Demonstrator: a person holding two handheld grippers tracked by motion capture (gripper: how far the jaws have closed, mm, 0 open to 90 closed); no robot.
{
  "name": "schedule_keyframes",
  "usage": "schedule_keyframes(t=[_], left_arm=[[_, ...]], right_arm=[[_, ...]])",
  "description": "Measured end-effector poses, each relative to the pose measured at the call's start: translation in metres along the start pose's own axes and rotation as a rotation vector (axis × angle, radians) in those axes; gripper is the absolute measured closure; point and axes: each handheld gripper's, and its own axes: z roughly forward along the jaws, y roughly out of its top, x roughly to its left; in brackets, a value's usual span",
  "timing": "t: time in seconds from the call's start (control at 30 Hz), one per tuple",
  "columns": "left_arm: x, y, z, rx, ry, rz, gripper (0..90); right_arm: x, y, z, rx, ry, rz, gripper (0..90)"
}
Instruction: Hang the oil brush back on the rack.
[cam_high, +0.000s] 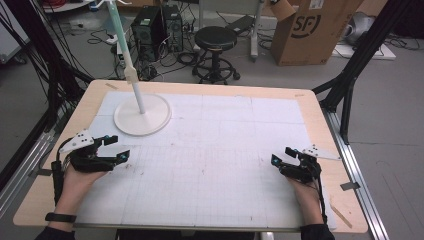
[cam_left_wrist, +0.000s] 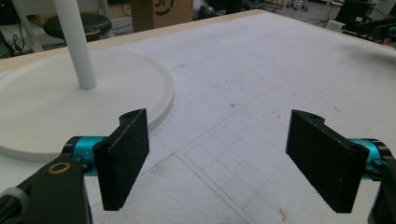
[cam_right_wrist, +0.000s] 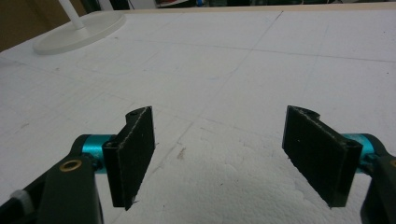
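2 claws low over mat (cam_high: 210, 150): left claw (cam_high: 116, 148), right claw (cam_high: 281, 156), agape.

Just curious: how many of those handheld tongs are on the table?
2: left tongs near the white stand, right tongs by the table's right edge.

the one thing that can be read is a dark logo with the letters "sf" in a rounded frame, printed on the side of the brown cardboard box (cam_high: 312, 30) on the floor beyond the table's far edge, seen from the high view. the left gripper view catches the lower part of the same logo on the box (cam_left_wrist: 161, 10), too cropped to read.
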Motion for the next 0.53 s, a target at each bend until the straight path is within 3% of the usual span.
schedule_keyframes(t=[0.53], left_arm=[[-0.005, -0.019, 0.015, 0.045, 0.008, 0.009, 22.2]], right_arm=[[0.000, 0.000, 0.001, 0.006, 0.001, -0.007, 24.5]])
